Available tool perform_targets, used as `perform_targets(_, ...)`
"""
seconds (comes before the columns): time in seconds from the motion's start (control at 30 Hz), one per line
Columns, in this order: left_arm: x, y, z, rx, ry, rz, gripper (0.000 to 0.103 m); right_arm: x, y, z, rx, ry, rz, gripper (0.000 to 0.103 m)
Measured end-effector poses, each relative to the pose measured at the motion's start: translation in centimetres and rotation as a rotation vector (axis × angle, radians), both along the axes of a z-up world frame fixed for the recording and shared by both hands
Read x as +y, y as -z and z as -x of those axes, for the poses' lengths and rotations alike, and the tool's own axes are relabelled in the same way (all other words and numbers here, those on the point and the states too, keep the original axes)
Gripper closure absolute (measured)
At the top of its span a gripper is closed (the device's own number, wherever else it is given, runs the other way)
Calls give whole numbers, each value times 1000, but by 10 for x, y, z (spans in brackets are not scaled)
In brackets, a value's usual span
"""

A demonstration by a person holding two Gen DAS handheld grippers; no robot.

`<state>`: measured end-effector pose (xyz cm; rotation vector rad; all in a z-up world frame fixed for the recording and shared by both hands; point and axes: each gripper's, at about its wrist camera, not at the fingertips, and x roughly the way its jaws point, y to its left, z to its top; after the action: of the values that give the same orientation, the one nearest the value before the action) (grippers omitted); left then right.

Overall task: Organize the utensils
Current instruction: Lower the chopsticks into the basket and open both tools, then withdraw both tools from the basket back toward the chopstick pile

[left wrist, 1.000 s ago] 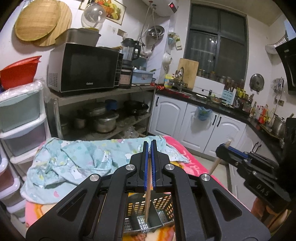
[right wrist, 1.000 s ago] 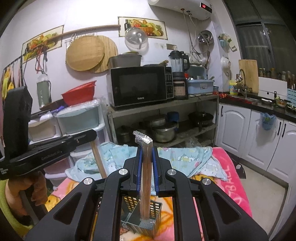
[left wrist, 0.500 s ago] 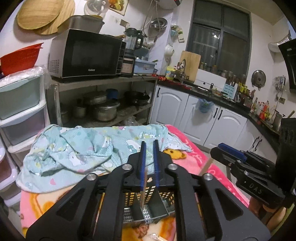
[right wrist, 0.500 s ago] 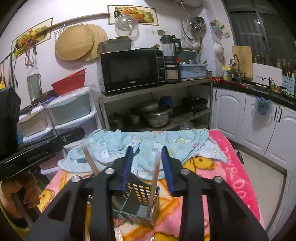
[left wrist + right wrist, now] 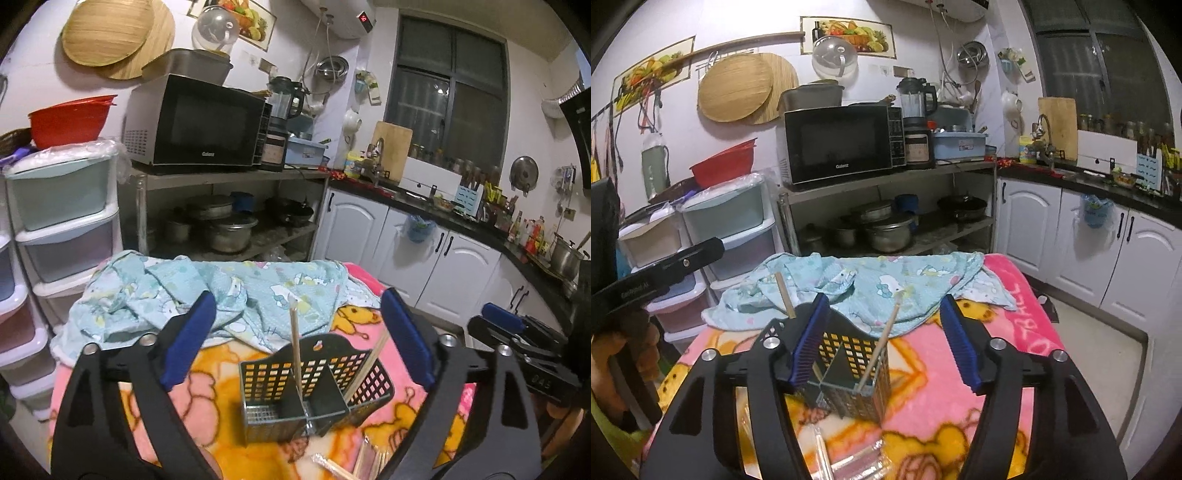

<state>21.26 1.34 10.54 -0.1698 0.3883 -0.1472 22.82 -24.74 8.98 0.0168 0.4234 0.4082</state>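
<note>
A black perforated utensil basket [image 5: 314,384] with inner dividers stands on a pink blanket, also in the right wrist view [image 5: 849,384]. Two wooden chopsticks stand in it: one upright [image 5: 294,350], one leaning right [image 5: 365,369]; in the right wrist view they show at the left [image 5: 785,295] and in the front compartment [image 5: 882,343]. My left gripper [image 5: 295,339] is open wide above the basket and holds nothing. My right gripper [image 5: 886,343] is open wide over the basket and holds nothing. More chopsticks in clear wrappers [image 5: 354,461] lie in front of the basket.
A light blue patterned cloth [image 5: 207,291] lies bunched behind the basket. A metal shelf with a microwave [image 5: 199,122] and pots stands behind the table. Plastic drawers [image 5: 62,221] stand at the left, white cabinets [image 5: 406,243] at the right. The right gripper shows at the left view's right edge [image 5: 517,339].
Both grippers have opened wide and let go of their chopsticks, which now stand in the basket. Both grippers have pulled back a little.
</note>
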Motion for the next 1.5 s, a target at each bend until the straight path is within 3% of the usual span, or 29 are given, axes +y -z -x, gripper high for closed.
perform_targets(0.07, 0, 0, 4, 4, 2, 6, 11, -3, 1, 7, -1, 2, 3, 38)
perform_targets(0.53, -6, 15, 45, 43, 30, 3, 11, -13, 1, 50, -23, 8, 35, 27)
perform_targets(1.5, -1, 59, 88, 143, 7, -21, 11, 7, 23, 90, 12, -65, 120, 20)
